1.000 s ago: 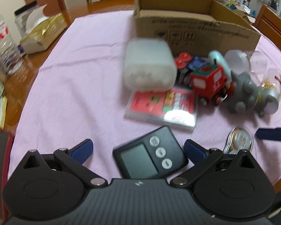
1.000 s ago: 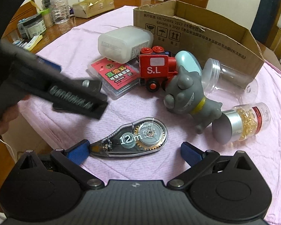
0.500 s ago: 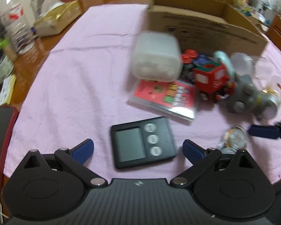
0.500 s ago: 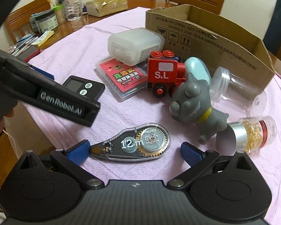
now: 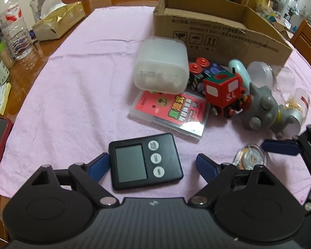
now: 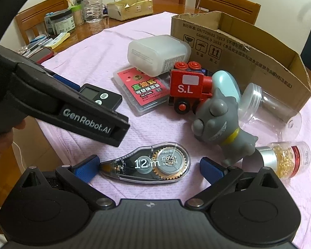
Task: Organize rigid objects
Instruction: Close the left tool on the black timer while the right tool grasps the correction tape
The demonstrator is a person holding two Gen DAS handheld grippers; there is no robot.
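Where it lies flat, the black timer shows three white buttons.

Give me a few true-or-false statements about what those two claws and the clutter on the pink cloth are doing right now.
1. The left claw is open around the black timer. True.
2. The right claw grips the red toy train. False: it is open around the correction tape dispenser.
3. The grey toy figure is inside the cardboard box. False: it lies on the cloth in front of it.
4. The white plastic container rests partly on the pink card case. True.
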